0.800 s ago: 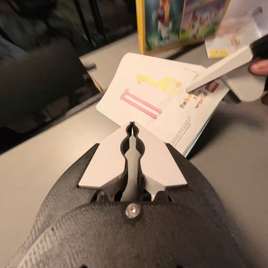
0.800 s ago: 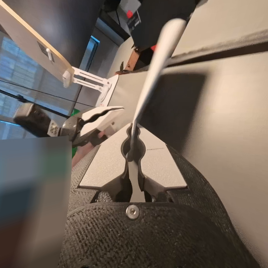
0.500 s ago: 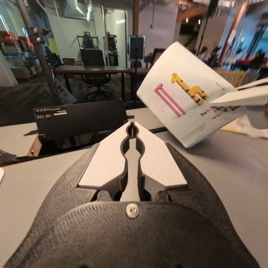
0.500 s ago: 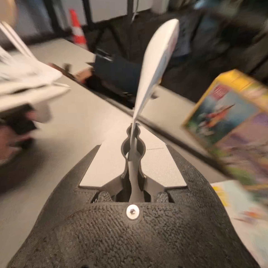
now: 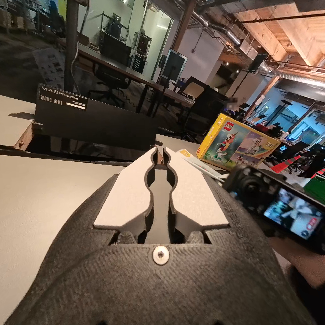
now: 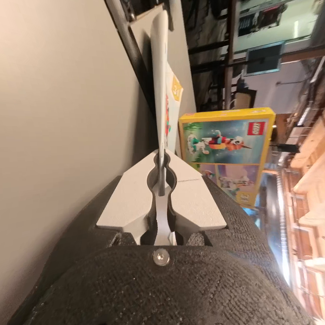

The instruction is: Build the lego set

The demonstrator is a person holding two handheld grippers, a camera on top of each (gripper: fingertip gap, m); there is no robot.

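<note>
Beige table (image 5: 52,184) underneath, wide and bare at 9 o'clock. Yellow lego box (image 5: 235,146) upright at 2 o'clock in the left wrist view, apparently unopened, well beyond the claws. Second booklet (image 6: 173,112) flat just beside the box. Right claw (image 6: 162,154) pinching a thin white instruction booklet (image 6: 159,73) by one edge, seen edge-on. Left claw (image 5: 160,150) nearly pressed together, only a slit between the tips, holding nothing. Likely trouble: booklet slipping or creasing from the narrow edge grip, or swinging into the box.
</note>
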